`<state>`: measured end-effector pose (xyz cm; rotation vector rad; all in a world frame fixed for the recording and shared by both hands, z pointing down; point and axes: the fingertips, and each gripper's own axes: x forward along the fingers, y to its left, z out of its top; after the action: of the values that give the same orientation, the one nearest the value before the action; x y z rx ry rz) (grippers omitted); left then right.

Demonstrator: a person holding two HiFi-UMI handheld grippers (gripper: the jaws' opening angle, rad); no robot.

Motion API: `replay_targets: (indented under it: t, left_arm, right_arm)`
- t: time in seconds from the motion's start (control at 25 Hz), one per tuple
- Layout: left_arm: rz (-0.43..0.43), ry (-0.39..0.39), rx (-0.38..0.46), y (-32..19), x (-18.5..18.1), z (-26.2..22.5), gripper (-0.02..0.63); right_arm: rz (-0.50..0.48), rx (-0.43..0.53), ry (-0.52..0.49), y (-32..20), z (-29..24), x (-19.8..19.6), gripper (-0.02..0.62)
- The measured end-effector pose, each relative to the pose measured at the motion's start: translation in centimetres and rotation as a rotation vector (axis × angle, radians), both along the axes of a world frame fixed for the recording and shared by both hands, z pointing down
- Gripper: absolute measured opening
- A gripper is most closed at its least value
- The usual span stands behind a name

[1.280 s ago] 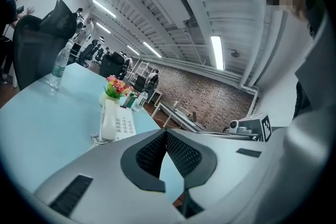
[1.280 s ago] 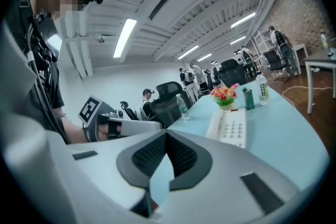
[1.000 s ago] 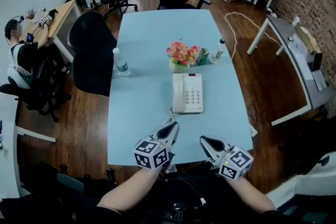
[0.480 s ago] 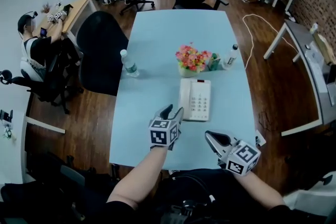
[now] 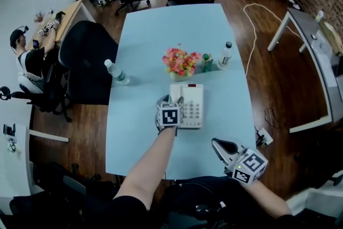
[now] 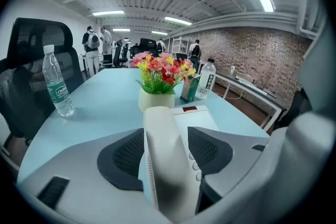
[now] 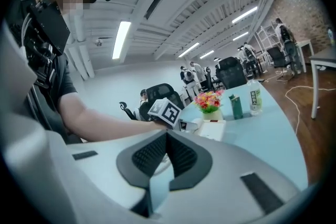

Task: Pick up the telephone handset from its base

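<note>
A: Head view first. Where is the handset (image 5: 174, 91)?

B: On its base (image 5: 193, 106), along the base's 9 o'clock side. Its long axis runs 12 to 6. The left gripper (image 5: 171, 100) straddles its 6 o'clock end, and the jaws are opening with the handset between them.

A: And the right gripper (image 5: 218, 143)?

B: Over the table's 6 o'clock edge, apart from the phone.

A: What about the surface and room?

B: A pale blue table (image 5: 139, 115) on a wood floor (image 5: 268, 88). Flowers (image 5: 181, 61) stand at 12 o'clock of the base, a bottle (image 5: 115, 72) at 10 and a black chair (image 5: 86, 56) beyond it.

A: Left gripper view?

B: The handset (image 6: 160, 128) runs straight away toward 12, pointing at the flowers (image 6: 157, 68). It is white, smooth and rounded. It lies between the left gripper's (image 6: 167, 155) dark pads (image 6: 126, 157), which stand wide on either side and do not press it. The keypad base (image 6: 197, 118) lies at 3, the bottle (image 6: 55, 86) at 9, and a brick wall (image 6: 252, 55) is on the far right.

A: Right gripper view?

B: The right gripper's (image 7: 167, 157) pads meet with nothing in them. At 12 the left gripper (image 7: 167, 110) sits by the phone. The handset itself is too small to make out here
</note>
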<state>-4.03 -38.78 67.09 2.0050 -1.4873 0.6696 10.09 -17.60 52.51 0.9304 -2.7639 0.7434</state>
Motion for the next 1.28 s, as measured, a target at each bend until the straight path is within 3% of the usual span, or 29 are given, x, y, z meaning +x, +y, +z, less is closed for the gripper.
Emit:
replay_targets:
  t: [0.24, 0.52, 0.64, 0.92, 1.28]
  left_arm:
    - [-0.059, -0.045, -0.06, -1.3, -0.3, 2.4, 0.259]
    - [-0.07, -0.011, -0.067, -1.4, -0.4, 2.4, 0.242]
    - [-0.071, 0.052, -0.071, -1.2, -0.7, 1.7, 0.236]
    - [-0.013, 0.221, 0.013, 0.5, -1.3, -3.6, 0.235]
    - [0.089, 0.487, 0.137, 7.6, -5.1, -10.5, 0.235]
  right_arm:
    - [0.055, -0.004, 0.013, -0.1, 0.7, 2.1, 0.018]
    - [0.093, -0.007, 0.021, 0.1, 0.8, 2.8, 0.018]
    - [0.081, 0.0, 0.018, 0.4, 0.4, 1.8, 0.018]
    - [0.058, 0.024, 0.013, 1.5, -0.4, -0.9, 0.018]
    - [-0.008, 0.074, -0.004, 3.6, -1.9, -6.3, 0.018]
